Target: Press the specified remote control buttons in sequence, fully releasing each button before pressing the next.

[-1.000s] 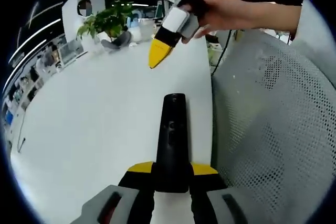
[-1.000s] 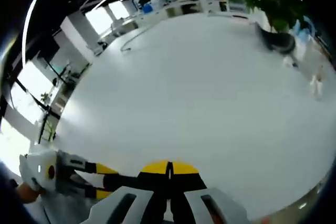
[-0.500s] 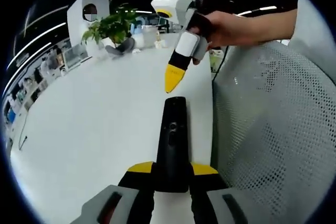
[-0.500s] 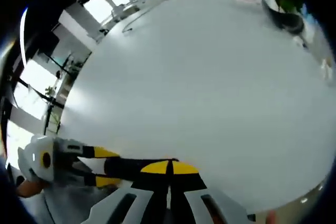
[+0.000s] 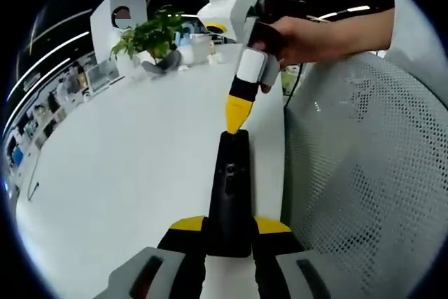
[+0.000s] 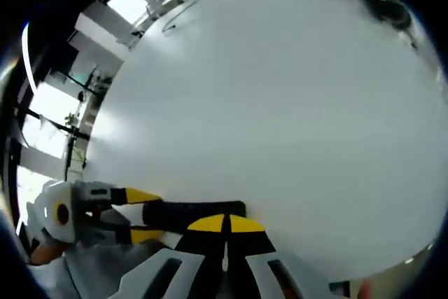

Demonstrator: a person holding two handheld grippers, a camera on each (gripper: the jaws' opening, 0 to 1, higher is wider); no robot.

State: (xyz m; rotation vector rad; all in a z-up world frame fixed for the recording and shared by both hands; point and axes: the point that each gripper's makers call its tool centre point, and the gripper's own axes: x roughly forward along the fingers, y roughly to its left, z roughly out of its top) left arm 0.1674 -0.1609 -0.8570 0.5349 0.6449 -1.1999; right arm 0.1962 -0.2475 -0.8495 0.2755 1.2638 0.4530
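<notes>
A long black remote control lies along the middle of the left gripper view, its near end clamped between the yellow-tipped jaws of my left gripper. My right gripper comes down from above in a person's hand, jaws together, and its yellow tip touches the remote's far end. In the right gripper view my right gripper is shut, its tips over the end of the remote. The left gripper reaches in from the left there, holding the remote's other end.
A white table spreads to the left, with a potted plant and small items at its far end. A white mesh chair back stands close on the right. The table edge runs beside the remote.
My right gripper has come down and nearer, from above the table's far part to the far end of the remote. The left gripper and remote have stayed put.
</notes>
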